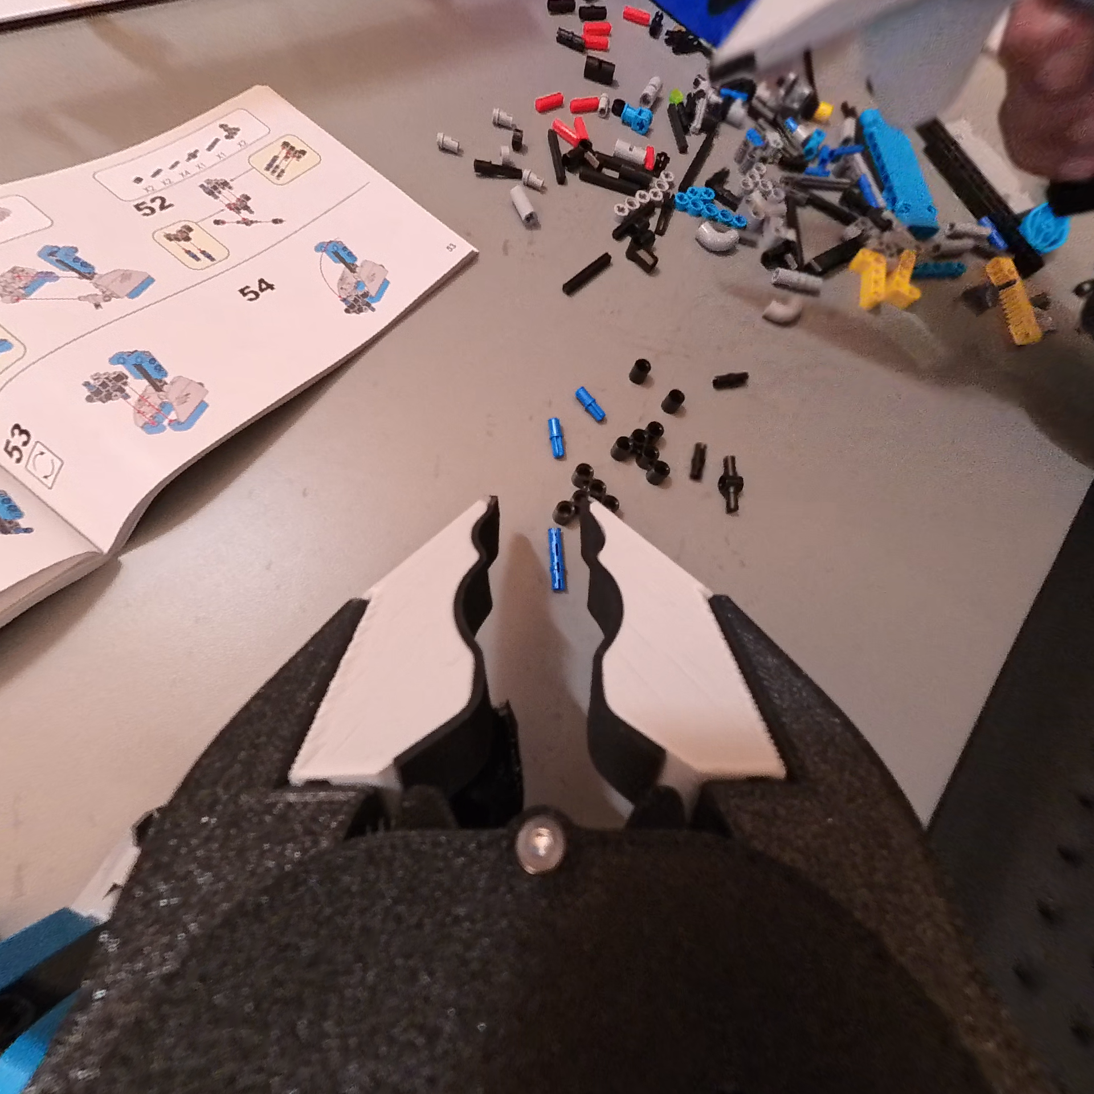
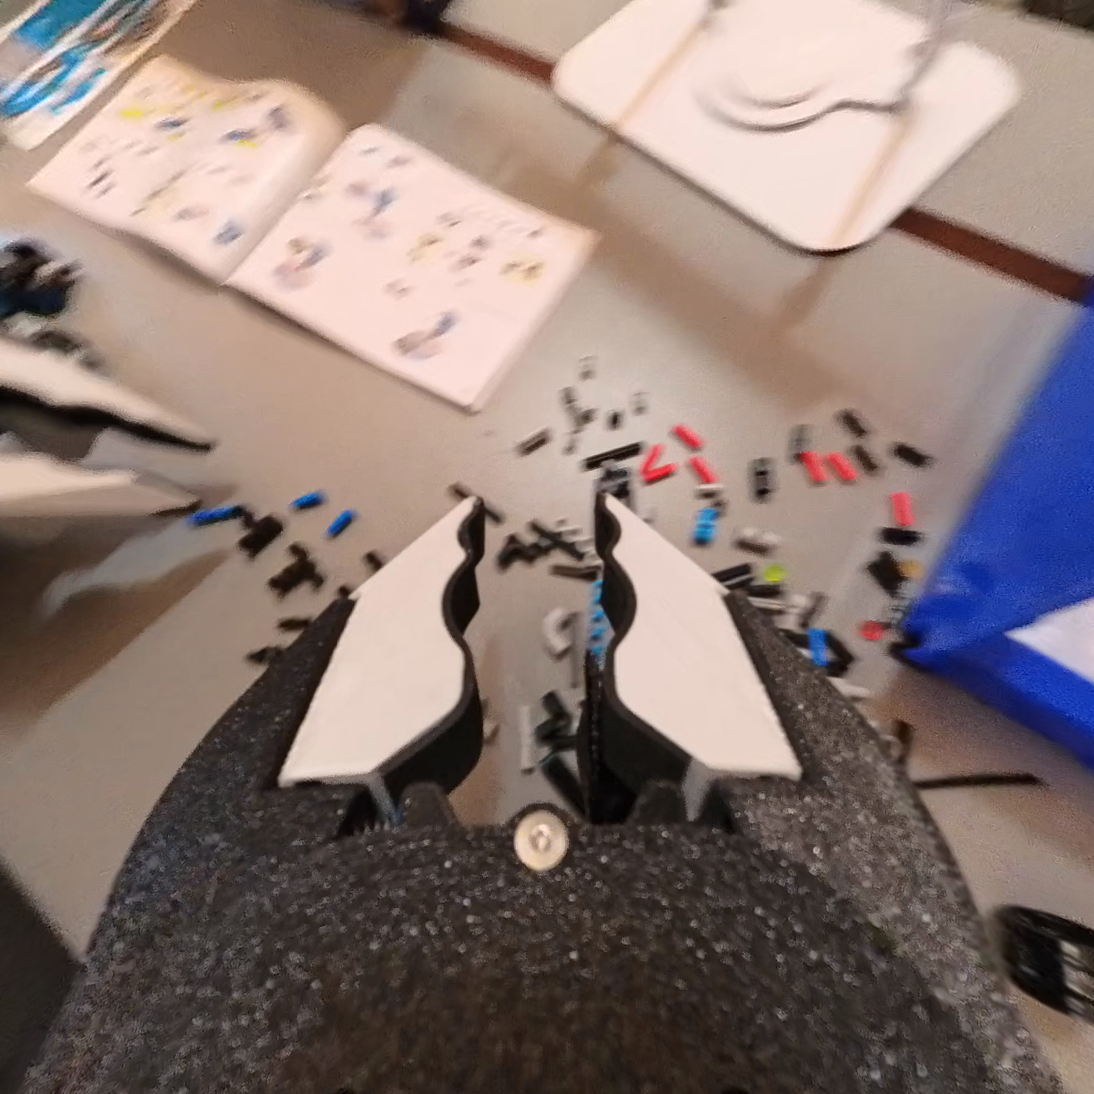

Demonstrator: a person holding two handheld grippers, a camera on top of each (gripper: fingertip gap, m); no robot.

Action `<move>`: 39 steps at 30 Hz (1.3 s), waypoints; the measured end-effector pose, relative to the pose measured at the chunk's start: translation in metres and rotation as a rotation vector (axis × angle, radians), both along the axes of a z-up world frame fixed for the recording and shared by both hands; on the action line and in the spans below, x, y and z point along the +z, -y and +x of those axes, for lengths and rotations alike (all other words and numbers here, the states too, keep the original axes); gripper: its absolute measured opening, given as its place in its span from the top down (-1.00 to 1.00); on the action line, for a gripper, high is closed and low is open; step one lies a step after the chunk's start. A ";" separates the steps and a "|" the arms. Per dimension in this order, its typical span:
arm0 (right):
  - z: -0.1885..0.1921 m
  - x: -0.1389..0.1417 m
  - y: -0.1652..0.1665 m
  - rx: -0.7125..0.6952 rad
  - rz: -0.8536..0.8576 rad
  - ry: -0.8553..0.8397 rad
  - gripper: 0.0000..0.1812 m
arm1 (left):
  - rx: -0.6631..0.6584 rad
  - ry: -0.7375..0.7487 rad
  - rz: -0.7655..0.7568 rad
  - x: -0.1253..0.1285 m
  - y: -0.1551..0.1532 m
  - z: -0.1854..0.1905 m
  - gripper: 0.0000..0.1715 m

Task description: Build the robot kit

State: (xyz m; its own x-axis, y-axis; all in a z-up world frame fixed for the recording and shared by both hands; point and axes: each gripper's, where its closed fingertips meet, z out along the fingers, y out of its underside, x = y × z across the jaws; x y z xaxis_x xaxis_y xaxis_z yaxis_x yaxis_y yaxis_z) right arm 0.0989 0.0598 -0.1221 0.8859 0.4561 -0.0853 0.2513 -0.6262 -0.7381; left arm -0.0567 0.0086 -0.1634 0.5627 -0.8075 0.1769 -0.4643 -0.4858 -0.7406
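Between the two white fingers of the left hand-held gripper (image 1: pixel 539 503) lies a blue connector pin (image 1: pixel 556 559) on the grey surface (image 1: pixel 355 533). The jaws stand apart and hold nothing; the pin is closer to the right finger, and I cannot tell if it touches it. Just beyond the fingertips sits a small cluster of black bushes (image 1: pixel 583 491), with two more blue pins (image 1: pixel 590 404) and more black pieces a little farther. An open instruction booklet (image 1: pixel 207 296) lies to the left. A large heap of mixed building pieces (image 1: pixel 769 195), black, grey, red, blue and yellow, is spread at the far right.

The right hand-held gripper (image 2: pixel 539 509) is also open with nothing between its fingers. This view is blurred. It hovers over scattered black, red and blue pieces (image 2: pixel 698 473). A blue bag (image 2: pixel 1018 562) is at its right, the booklet (image 2: pixel 355 254) beyond, and a white tray (image 2: pixel 787 118) at the far side.
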 end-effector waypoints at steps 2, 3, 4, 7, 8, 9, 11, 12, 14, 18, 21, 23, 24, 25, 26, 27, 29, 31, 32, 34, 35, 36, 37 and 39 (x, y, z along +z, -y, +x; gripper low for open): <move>0.020 0.000 -0.021 -0.103 0.022 0.051 0.59 | -0.002 -0.001 -0.001 0.000 0.000 0.000 0.68; 0.031 -0.005 -0.031 -0.174 0.008 0.099 0.59 | -0.002 -0.002 -0.002 -0.001 0.000 0.000 0.68; 0.040 -0.013 -0.038 -0.228 -0.018 0.148 0.60 | -0.002 -0.003 -0.003 -0.001 0.000 0.000 0.68; 0.055 -0.032 -0.055 -0.334 -0.041 0.236 0.60 | 0.001 0.000 -0.006 -0.001 0.000 -0.001 0.68; 0.059 -0.036 -0.060 -0.363 -0.036 0.239 0.59 | 0.002 0.001 -0.008 -0.001 -0.001 -0.001 0.68; 0.062 -0.040 -0.063 -0.387 -0.046 0.234 0.59 | 0.002 0.002 -0.010 -0.001 -0.001 -0.001 0.68; 0.070 -0.045 -0.070 -0.445 -0.058 0.217 0.60 | 0.002 0.006 -0.012 0.000 -0.001 -0.001 0.69; 0.075 -0.045 -0.073 -0.479 -0.058 0.208 0.61 | 0.000 0.007 -0.013 -0.001 0.000 0.000 0.69; 0.080 -0.044 -0.082 -0.513 -0.044 0.183 0.64 | -0.006 0.003 -0.017 -0.002 0.001 0.000 0.68; 0.082 -0.051 -0.093 -0.505 -0.074 0.184 0.64 | -0.003 0.006 -0.014 -0.001 0.000 0.000 0.69; 0.082 -0.055 -0.097 -0.487 -0.085 0.194 0.65 | -0.001 0.009 -0.019 -0.001 0.000 -0.001 0.69; 0.081 -0.061 -0.098 -0.478 -0.109 0.186 0.69 | -0.003 0.008 -0.018 -0.001 0.000 0.000 0.68; 0.081 -0.064 -0.098 -0.477 -0.117 0.185 0.72 | -0.007 0.010 -0.019 -0.001 0.001 0.000 0.68; 0.080 -0.065 -0.098 -0.470 -0.113 0.177 0.79 | -0.016 0.015 -0.020 0.000 0.002 0.001 0.68; 0.076 -0.067 -0.098 -0.448 -0.123 0.155 0.89 | -0.024 0.021 -0.018 0.001 0.003 0.002 0.68; 0.073 -0.067 -0.097 -0.443 -0.121 0.131 0.95 | -0.029 0.024 -0.012 0.002 0.004 0.003 0.68; 0.073 -0.067 -0.097 -0.436 -0.106 0.133 0.95 | -0.031 0.018 -0.002 0.002 0.004 0.003 0.68; 0.073 -0.065 -0.096 -0.433 -0.107 0.143 0.95 | -0.031 0.016 -0.007 0.001 0.004 0.003 0.68; 0.073 -0.061 -0.096 -0.428 -0.090 0.142 0.95 | -0.030 0.016 -0.008 0.001 0.004 0.003 0.68; 0.063 -0.046 -0.094 -0.382 -0.042 0.114 0.95 | -0.026 0.018 -0.008 0.002 0.003 0.003 0.68; 0.059 -0.039 -0.090 -0.363 -0.036 0.113 0.95 | -0.025 0.018 -0.009 0.002 0.003 0.002 0.68; 0.048 -0.031 -0.083 -0.307 -0.035 0.087 0.94 | -0.024 0.017 -0.010 0.001 0.003 0.002 0.68; 0.029 -0.022 -0.072 -0.211 -0.039 0.035 0.95 | -0.022 0.017 -0.010 0.001 0.002 0.002 0.68; -0.021 -0.007 -0.033 0.066 -0.081 -0.086 0.95 | -0.021 0.020 -0.010 0.002 0.002 0.002 0.69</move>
